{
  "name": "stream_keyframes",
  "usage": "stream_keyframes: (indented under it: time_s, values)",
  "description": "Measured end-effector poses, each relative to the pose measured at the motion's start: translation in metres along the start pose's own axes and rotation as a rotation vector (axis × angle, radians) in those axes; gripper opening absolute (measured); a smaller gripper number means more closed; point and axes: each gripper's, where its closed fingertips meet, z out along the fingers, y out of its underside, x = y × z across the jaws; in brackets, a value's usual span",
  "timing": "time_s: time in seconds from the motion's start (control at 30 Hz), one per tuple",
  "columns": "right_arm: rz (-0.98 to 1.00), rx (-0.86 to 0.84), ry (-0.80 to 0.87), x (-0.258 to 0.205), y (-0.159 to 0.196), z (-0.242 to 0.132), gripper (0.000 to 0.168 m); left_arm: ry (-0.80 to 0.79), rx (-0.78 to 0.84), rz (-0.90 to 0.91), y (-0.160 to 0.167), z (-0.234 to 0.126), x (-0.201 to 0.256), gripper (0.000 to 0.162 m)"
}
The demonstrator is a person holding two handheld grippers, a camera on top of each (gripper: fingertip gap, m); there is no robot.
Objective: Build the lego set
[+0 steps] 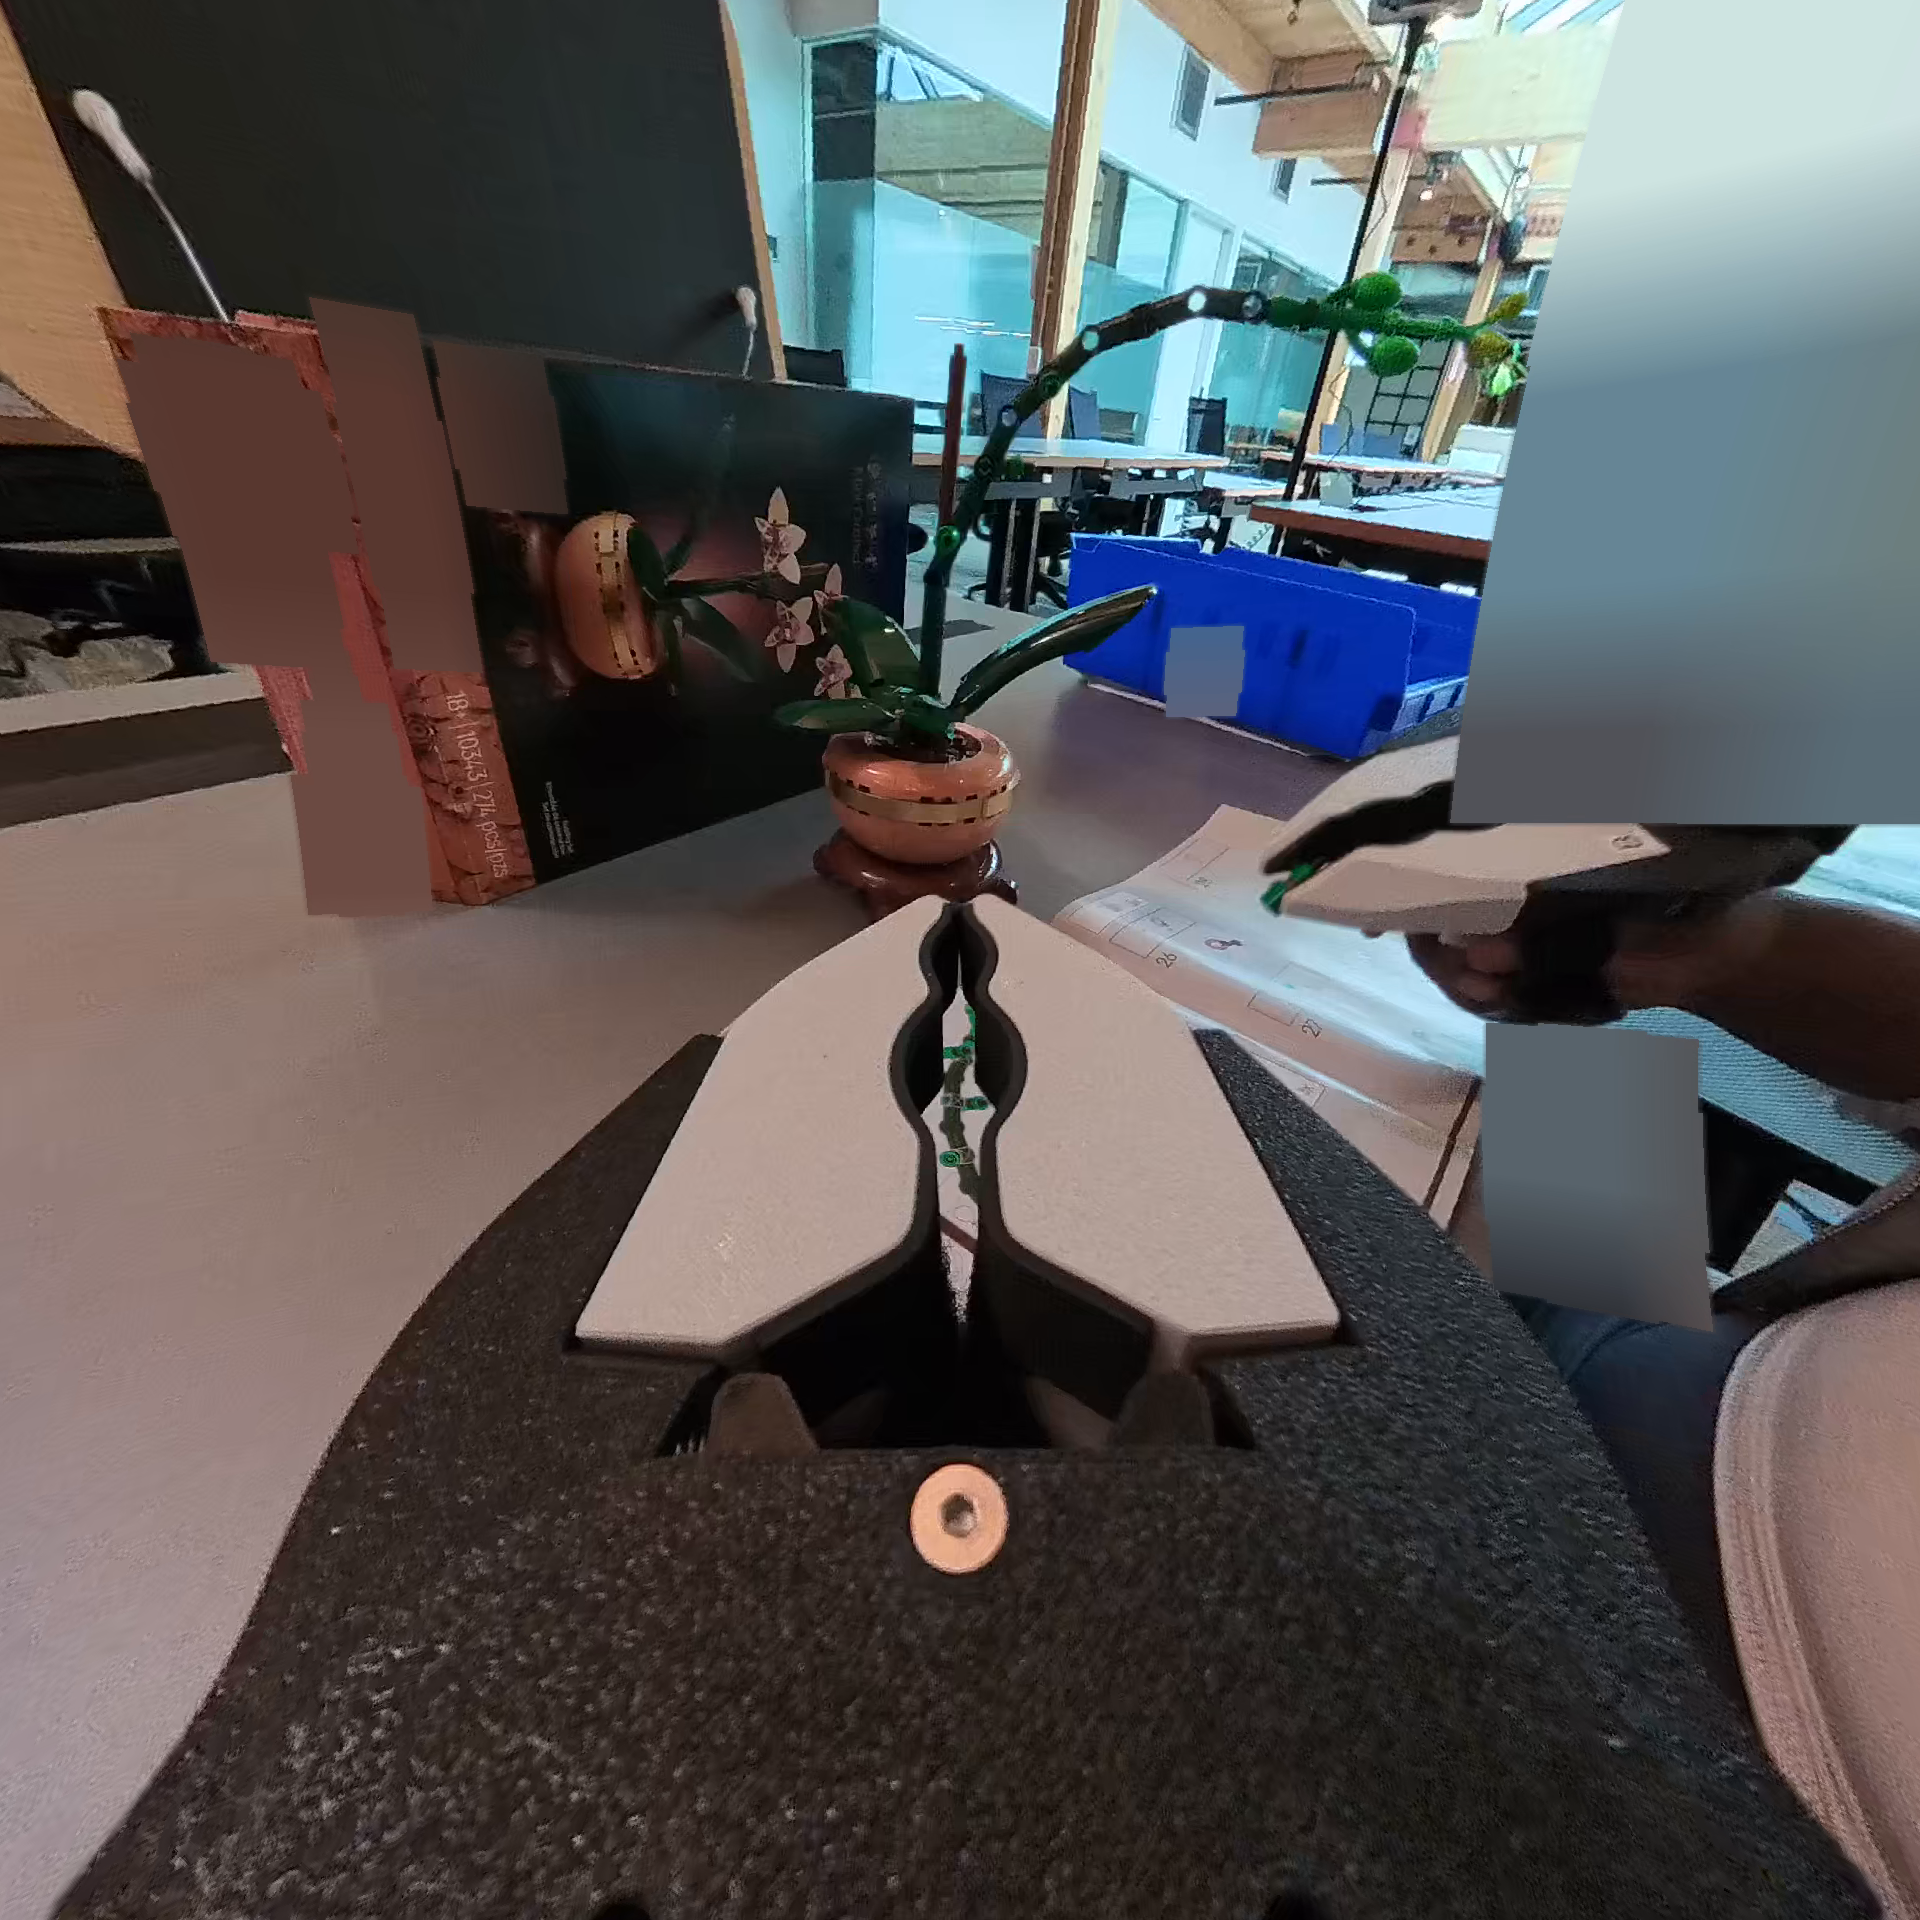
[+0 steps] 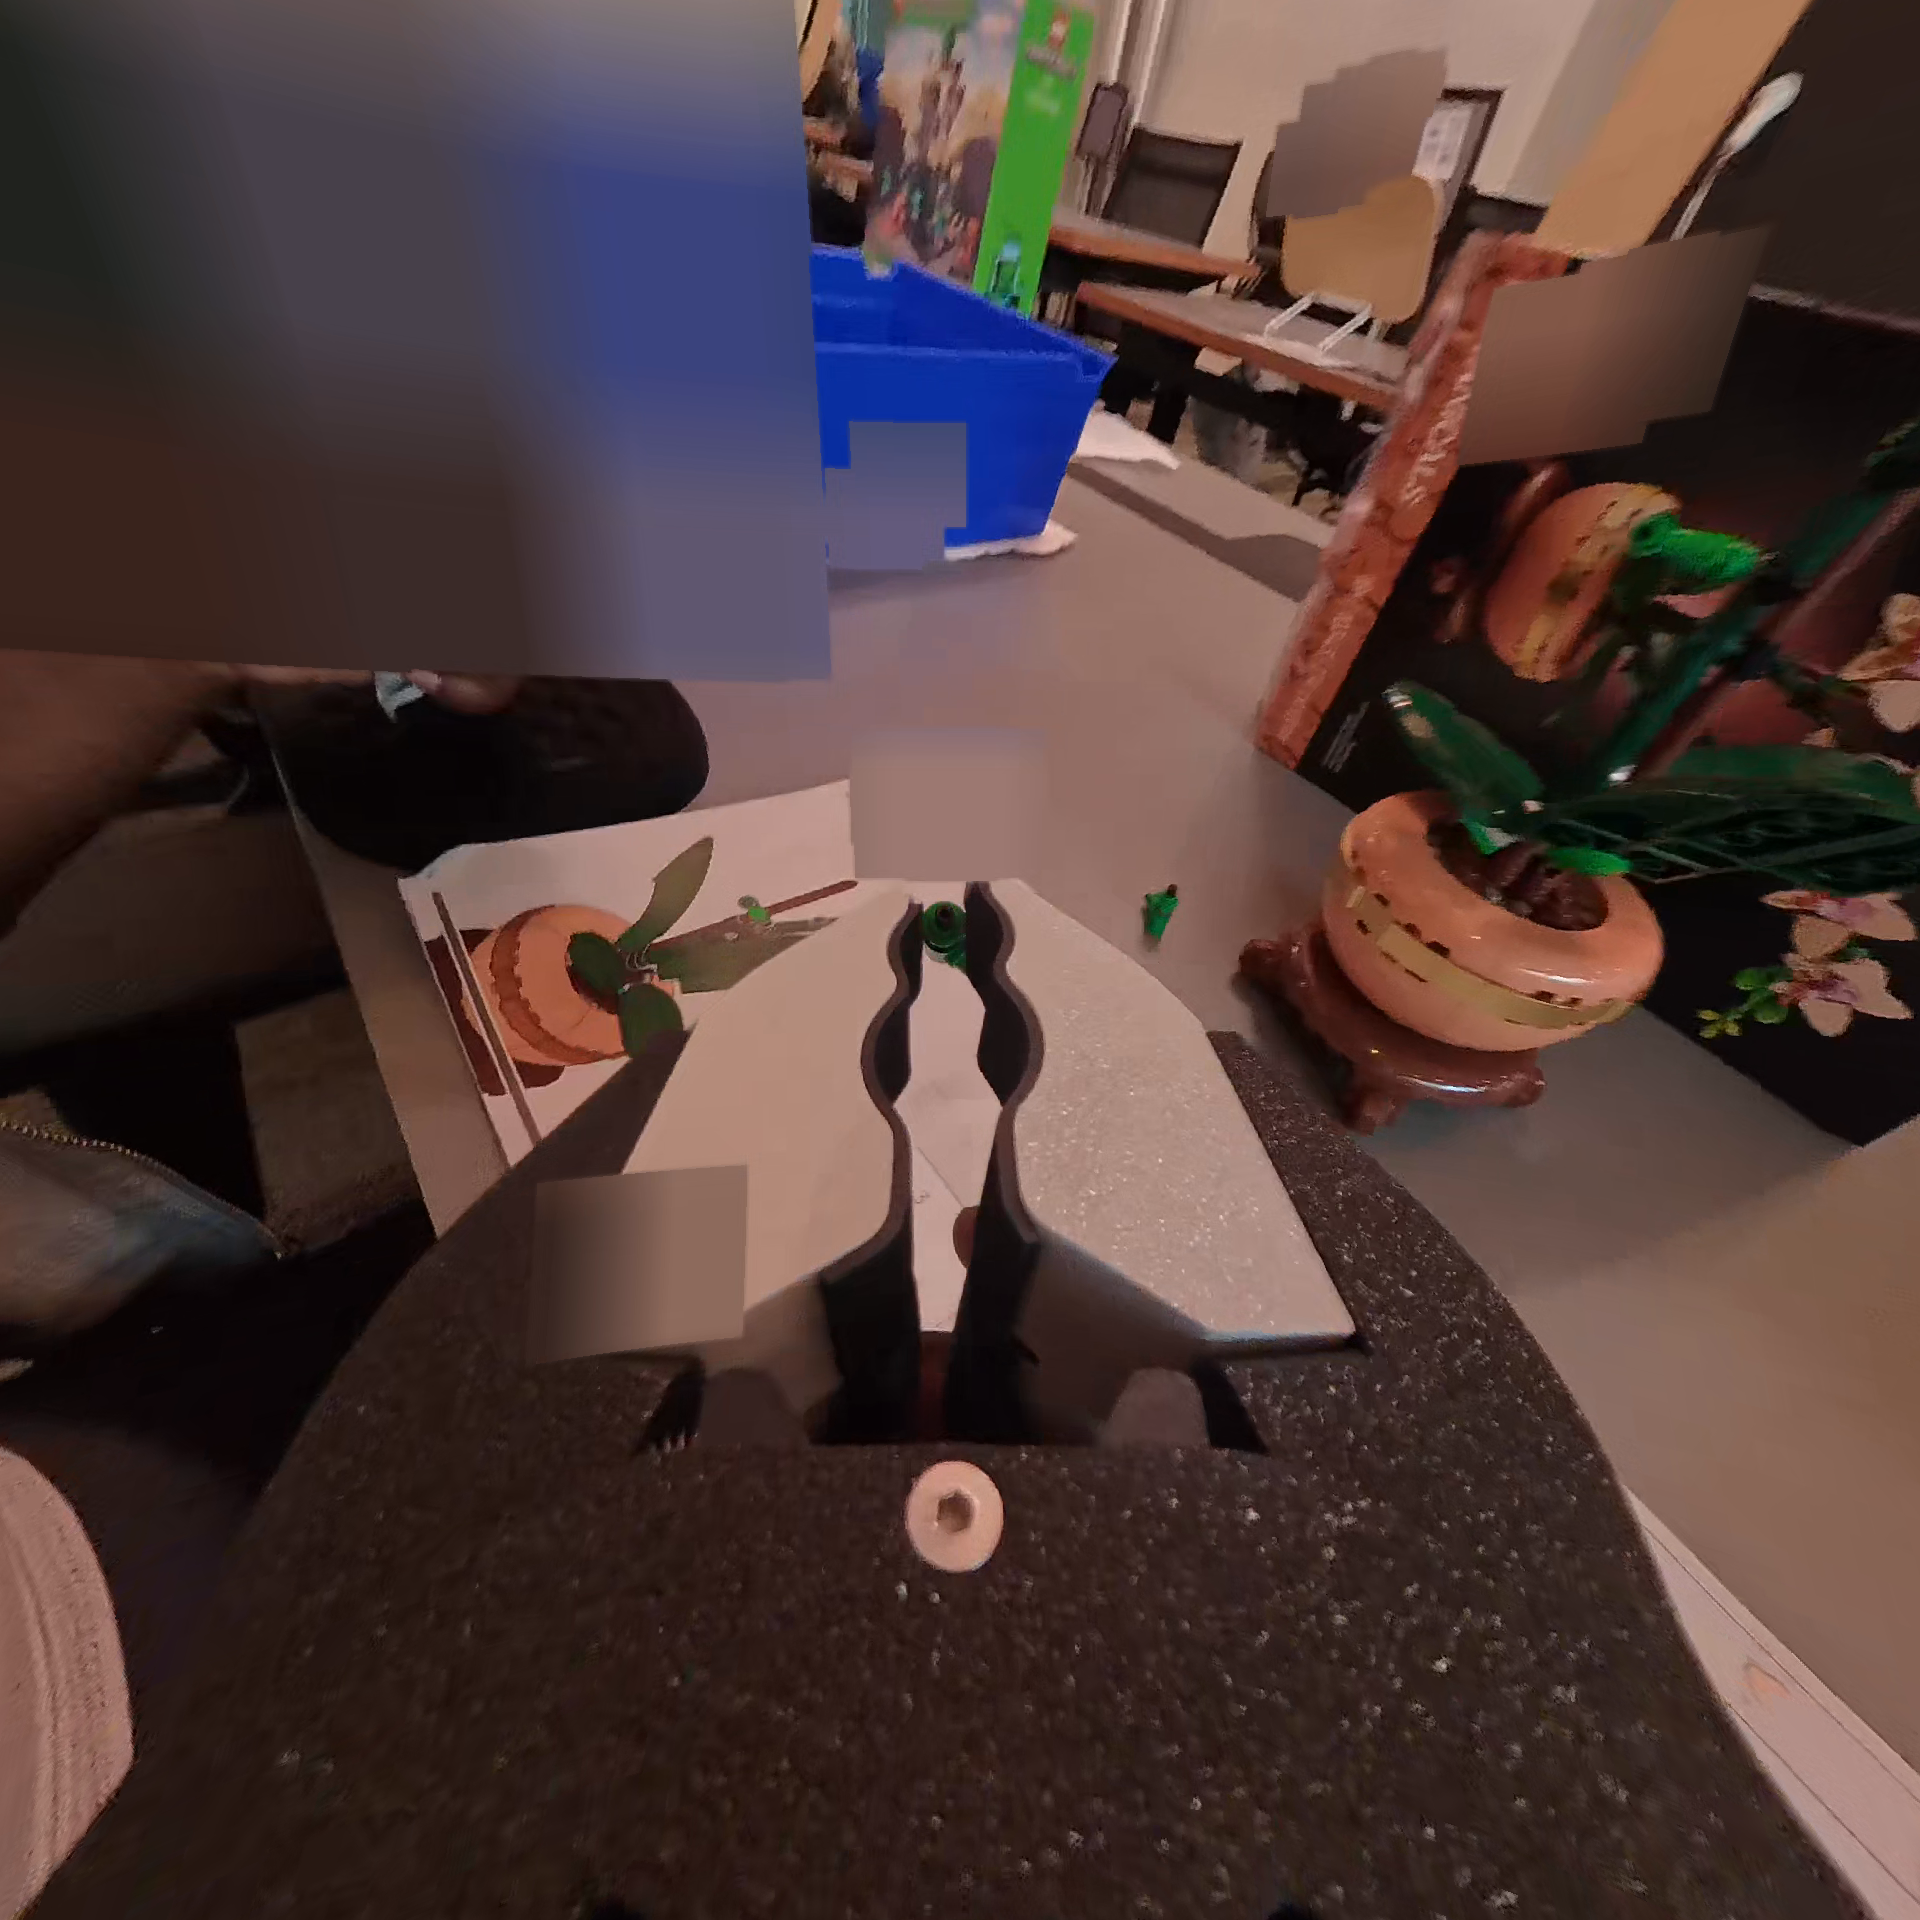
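- Lego orchid, terracotta brick pot (image 1: 918, 795), frame centre: half-built.
- Left gripper (image 1: 956, 920): clenched on dark-green segmented stem (image 1: 958, 1091).
- Right gripper (image 2: 943, 920): pinching small green round connector (image 2: 943, 925); align squarely, press gently.

Left gripper (image 1: 957, 920) closed, tips meeting, over grey table (image 1: 312, 1091). Potted orchid model (image 1: 920, 795) ahead, beside box (image 1: 623, 623). Right gripper (image 1: 1283, 883) pinching green piece (image 1: 1280, 891) above booklet (image 1: 1226, 966). Blue bin (image 1: 1299, 644) behind.
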Motion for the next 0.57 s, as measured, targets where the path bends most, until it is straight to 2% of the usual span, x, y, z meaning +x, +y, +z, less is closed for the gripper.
stream_keyframes:
  time_s: [0.27,0.47,0.57]
  values:
    - [-0.053,-0.258,-0.192,-0.031,0.029,0.051,0.008,0.058,-0.122,-0.015,0.018,0.004,0.007,0.0]
    - [-0.081,-0.397,-0.233,-0.037,0.049,0.076,0.008,0.073,-0.313,0.045,0.045,0.007,0.015,0.0]
    - [-0.067,-0.417,-0.238,-0.038,0.056,0.078,0.008,0.071,-0.323,0.034,0.046,0.007,0.014,0.0]
